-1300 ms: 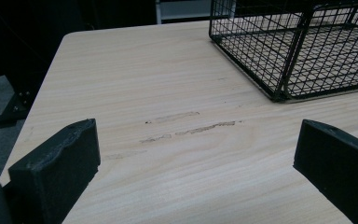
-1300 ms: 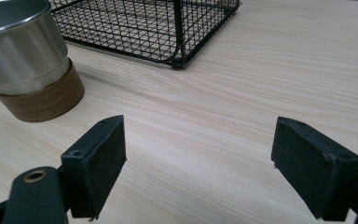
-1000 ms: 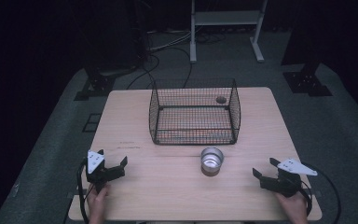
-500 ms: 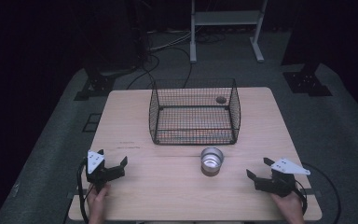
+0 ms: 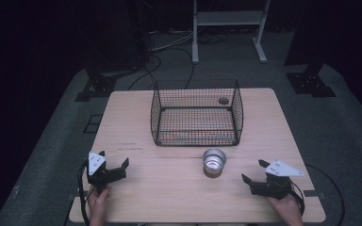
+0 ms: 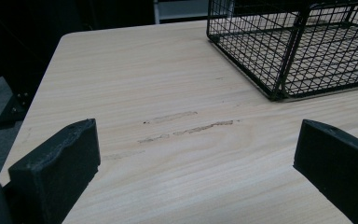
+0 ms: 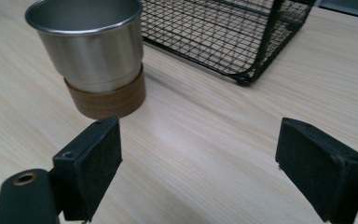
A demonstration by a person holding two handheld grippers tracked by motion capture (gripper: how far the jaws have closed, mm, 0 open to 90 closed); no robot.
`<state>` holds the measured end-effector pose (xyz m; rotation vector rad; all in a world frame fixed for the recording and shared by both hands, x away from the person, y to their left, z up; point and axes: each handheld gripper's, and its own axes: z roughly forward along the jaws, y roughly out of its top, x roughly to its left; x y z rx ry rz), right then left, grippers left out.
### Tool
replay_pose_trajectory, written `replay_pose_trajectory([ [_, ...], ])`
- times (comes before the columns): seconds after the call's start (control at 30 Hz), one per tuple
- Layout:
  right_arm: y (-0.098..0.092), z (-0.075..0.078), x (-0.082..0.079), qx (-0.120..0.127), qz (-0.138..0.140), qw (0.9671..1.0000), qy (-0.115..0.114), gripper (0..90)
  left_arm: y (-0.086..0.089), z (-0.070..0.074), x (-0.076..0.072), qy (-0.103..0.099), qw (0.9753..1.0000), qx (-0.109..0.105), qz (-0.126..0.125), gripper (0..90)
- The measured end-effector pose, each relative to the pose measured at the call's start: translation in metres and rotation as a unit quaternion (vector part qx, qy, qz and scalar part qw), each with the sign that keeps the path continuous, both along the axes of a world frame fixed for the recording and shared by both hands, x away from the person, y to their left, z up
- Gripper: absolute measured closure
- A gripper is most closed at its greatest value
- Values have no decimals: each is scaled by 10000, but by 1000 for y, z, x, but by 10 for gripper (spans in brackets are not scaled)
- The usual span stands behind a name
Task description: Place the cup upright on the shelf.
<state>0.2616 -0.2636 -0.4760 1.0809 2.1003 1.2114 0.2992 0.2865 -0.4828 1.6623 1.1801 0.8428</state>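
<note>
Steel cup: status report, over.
Left gripper and right gripper open, empty. Steel cup upright before wire basket, nearer the right gripper. Path clear.

Table point(image 5: 179, 188): pale wood with fine straight grain and a few darker scuff streaks. Basket point(image 5: 195, 113): black wire in a small square mesh. Cup point(image 5: 214, 160): shiny silver metal with a brown wooden base band. Hand-held gripper jaws: matte black; top plates light grey. Floor point(image 5: 52, 155): dull grey-green.

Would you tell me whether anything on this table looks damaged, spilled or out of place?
Only the table shows wear: pale scuff marks scrape its wood surface ahead of the left gripper. The metal cup stands upright in its wooden base, unspilled, and the wire basket sits square.
</note>
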Motion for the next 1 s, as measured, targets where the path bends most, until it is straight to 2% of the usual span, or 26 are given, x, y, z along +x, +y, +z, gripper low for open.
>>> replay_pose_trajectory([
  [0.3,11,2,1,-166,249,9995,49,135,-1,0,0,14,10000,5,-3,0],
  [0.43,13,6,1,-181,361,9992,70,135,-1,0,-1,0,10000,55,-22,0],
  [0.63,18,12,1,-177,513,9985,73,135,-1,0,0,15,10000,20,-7,0],
  [1.0,34,22,2,-374,787,9961,111,135,-1,0,-1,10,10000,13,-6,0],
])
